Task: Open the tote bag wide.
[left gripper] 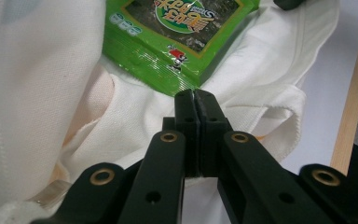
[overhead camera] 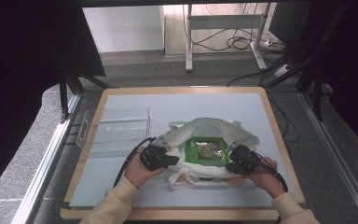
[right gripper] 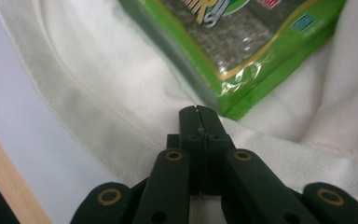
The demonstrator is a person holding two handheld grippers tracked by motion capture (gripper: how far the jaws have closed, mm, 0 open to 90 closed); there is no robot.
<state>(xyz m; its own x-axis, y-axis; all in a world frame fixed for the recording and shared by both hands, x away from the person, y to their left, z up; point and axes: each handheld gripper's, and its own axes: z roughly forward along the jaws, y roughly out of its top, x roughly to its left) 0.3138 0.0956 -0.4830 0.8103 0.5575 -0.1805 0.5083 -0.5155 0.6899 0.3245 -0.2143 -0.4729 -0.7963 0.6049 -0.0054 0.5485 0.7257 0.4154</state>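
A white cloth bag [overhead camera: 205, 128] lies on the grey mat [overhead camera: 168, 105] near the front. A green snack packet [overhead camera: 206, 151] rests flat in its middle. My left gripper [overhead camera: 172, 160] is at the packet's left edge and my right gripper [overhead camera: 229, 165] at its right edge. In the left gripper view my gripper [left gripper: 196, 95] is shut, its tips just short of a corner of the packet [left gripper: 177, 32], over bag cloth [left gripper: 37, 93]. In the right gripper view my gripper [right gripper: 198, 112] is also shut beside the packet [right gripper: 251, 51], resting on the cloth [right gripper: 121, 84]. Whether cloth is pinched is hidden.
A clear plastic tray [overhead camera: 119, 126] stands at the table's left side. The wooden table rim [overhead camera: 279, 140] runs close to the right hand. Open mat lies behind the bag. Desk legs and cables [overhead camera: 233, 42] are on the floor beyond.
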